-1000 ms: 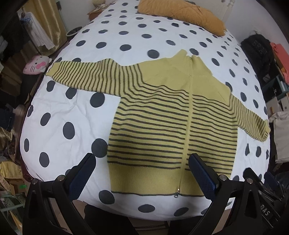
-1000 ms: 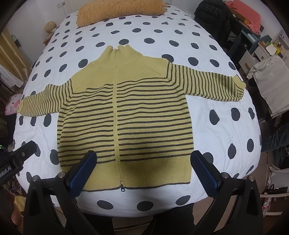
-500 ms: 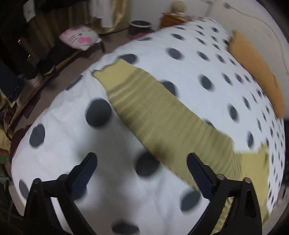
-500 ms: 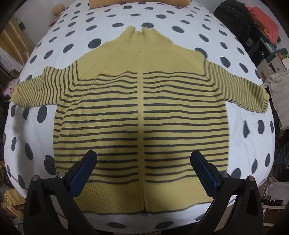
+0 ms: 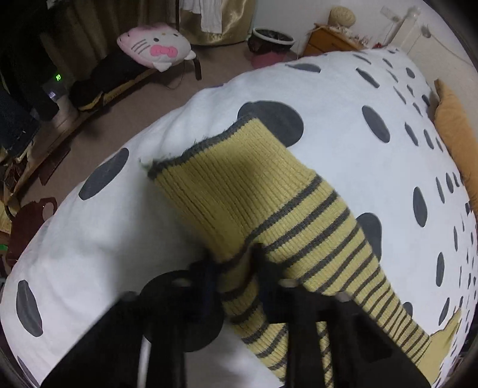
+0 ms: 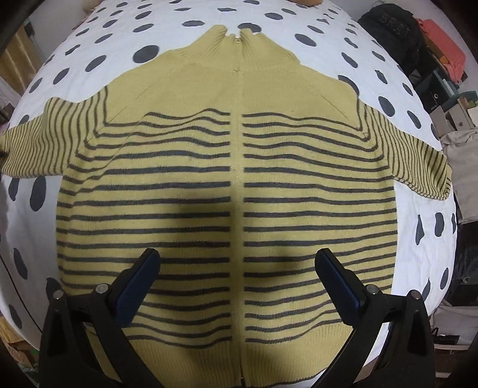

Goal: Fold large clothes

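Note:
A yellow zip-up sweater with dark grey stripes lies flat, front up, on a white bed with dark dots. Both sleeves stretch out sideways. My left gripper is shut on the sweater's left sleeve just behind the ribbed cuff, bunching the knit between the fingers. My right gripper is open and empty, hovering over the lower body of the sweater, with one finger on each side of the zipper.
An orange pillow lies at the head of the bed. Left of the bed are a cat-face plush on a bench, a round bin and a wooden nightstand. On the right side stand a black bag and shelves with clothes.
My left gripper moved to the left sleeve near the cuff and closed on it. My right gripper moved lower and closer over the sweater's body, still open.

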Motion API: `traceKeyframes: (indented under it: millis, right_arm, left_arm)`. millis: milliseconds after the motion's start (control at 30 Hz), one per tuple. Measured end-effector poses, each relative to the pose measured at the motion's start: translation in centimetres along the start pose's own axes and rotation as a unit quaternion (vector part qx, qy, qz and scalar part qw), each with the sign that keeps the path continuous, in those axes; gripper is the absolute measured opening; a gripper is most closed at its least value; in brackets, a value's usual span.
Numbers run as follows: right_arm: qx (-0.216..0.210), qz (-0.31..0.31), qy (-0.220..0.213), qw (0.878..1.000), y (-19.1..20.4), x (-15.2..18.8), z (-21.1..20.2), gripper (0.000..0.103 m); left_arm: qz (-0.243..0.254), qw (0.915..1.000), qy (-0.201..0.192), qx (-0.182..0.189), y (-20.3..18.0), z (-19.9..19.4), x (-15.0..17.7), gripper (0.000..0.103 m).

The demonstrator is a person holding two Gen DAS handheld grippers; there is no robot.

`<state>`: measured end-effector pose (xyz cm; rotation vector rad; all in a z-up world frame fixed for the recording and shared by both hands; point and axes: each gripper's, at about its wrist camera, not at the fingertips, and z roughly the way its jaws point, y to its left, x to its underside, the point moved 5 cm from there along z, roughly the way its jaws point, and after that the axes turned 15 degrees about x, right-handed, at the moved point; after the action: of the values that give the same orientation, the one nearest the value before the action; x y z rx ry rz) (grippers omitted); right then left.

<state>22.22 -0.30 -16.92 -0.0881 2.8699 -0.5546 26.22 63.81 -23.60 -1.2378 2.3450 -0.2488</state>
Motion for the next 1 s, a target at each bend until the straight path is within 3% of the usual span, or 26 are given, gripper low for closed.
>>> traceKeyframes:
  millis: [133, 267, 400, 533, 600, 767, 900, 933, 1000]
  right_arm:
    - [-0.006, 0.025, 0.006, 1.000, -2.0, -0.2, 0.3, 0.103]
    - [-0.014, 0.049, 0.006, 0.999, -4.2, -0.9, 0.0, 0.103]
    - [-0.013, 0.078, -0.006, 0.997, -7.4, -1.7, -0.7, 0.103]
    - [-0.023, 0.120, -0.004, 0.993, -11.6, -2.1, -0.8, 0.103]
    - [-0.025, 0.135, -0.005, 0.991, -14.0, -2.2, -0.7, 0.103]
    - [-0.010, 0.157, -0.004, 0.988, -19.5, -2.0, 0.7, 0.103]
    - [0.000, 0.168, 0.012, 0.986, -23.6, -2.0, 3.3, 0.103]
    - [-0.001, 0.170, 0.016, 0.985, -24.2, -2.1, 3.9, 0.103]
    - [-0.006, 0.176, 0.020, 0.984, -25.1, -2.5, 5.0, 0.103]
  left_arm:
    - [-0.017, 0.9972, -0.057, 0.046, -2.2, -4.0, 0.4, 0.010]
    - [0.043, 0.9897, -0.079, 0.111, -9.9, -9.1, 3.1, 0.009]
    - [0.107, 0.9743, -0.060, 0.189, -20.4, -11.8, 9.8, 0.009]
    - [0.148, 0.9559, 0.005, 0.254, -31.4, -11.1, 20.5, 0.009]
    - [0.167, 0.9450, 0.059, 0.275, -37.1, -8.8, 27.0, 0.009]
    - [0.238, 0.9170, 0.149, 0.284, -47.6, -3.2, 41.2, 0.009]
    - [0.271, 0.9067, 0.209, 0.247, -49.9, 2.0, 48.8, 0.014]
    - [0.270, 0.9058, 0.222, 0.240, -49.9, 3.0, 49.9, 0.024]
    - [0.256, 0.8991, 0.260, 0.241, -49.6, 4.2, 51.4, 0.033]
